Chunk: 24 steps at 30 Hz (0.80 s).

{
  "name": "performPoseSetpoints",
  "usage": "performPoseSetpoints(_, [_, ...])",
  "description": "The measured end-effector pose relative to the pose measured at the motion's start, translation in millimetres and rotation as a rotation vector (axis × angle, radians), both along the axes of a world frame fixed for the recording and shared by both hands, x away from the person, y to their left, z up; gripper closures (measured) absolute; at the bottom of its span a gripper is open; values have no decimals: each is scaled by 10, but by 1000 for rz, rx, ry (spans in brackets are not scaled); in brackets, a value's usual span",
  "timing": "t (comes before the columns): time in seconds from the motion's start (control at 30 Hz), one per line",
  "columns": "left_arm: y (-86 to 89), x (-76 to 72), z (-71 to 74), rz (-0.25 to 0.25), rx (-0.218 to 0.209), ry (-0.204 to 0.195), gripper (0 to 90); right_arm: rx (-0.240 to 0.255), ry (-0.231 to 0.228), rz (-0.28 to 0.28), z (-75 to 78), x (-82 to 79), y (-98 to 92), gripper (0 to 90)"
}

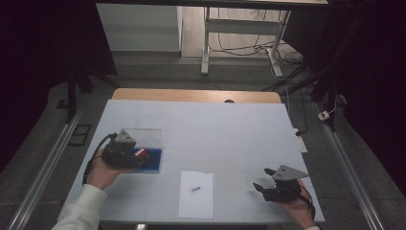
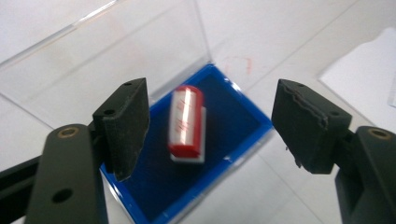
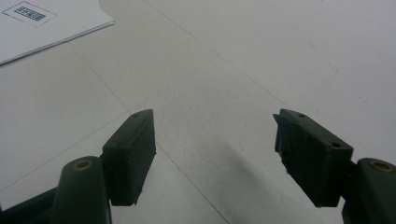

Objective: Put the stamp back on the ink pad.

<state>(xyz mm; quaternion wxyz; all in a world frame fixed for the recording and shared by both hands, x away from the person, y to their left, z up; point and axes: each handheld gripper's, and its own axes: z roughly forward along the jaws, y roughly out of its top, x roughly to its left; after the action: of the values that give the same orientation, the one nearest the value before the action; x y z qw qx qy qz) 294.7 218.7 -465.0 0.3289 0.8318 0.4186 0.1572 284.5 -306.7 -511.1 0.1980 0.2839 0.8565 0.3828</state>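
Hovering over the blue tray (image 2: 233,140) — left gripper (image 2: 210,126) with jaws spread wide, gripping nothing.
Red-and-white cylinder (image 2: 187,122) lies inside the tray, between the jaws but touching neither; clear lid (image 2: 116,51) stands open behind. Right gripper (image 1: 267,180) — jaws spread, empty, low over bare white table (image 3: 243,60), near the barcoded paper sheet (image 1: 196,195).

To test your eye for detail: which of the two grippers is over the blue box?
The left gripper: its open jaws flank the red stamp in the blue box. The right gripper, also open, has bare table ahead.
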Motion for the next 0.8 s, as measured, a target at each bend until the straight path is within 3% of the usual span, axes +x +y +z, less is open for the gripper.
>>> performPoseSetpoints(0.17, [4,-281,-111,-6,-65,-32,273,-3,0,1,-3,-3,11,287])
performPoseSetpoints(0.37, [10,-511,-268,-11,-104,-42,274,-3,-1,3,-3,-10,35,287])
performPoseSetpoints(0.8, [-97,-666,-453,-64,-132,-27,274,-2,-8,-1,2,-24,16,286])
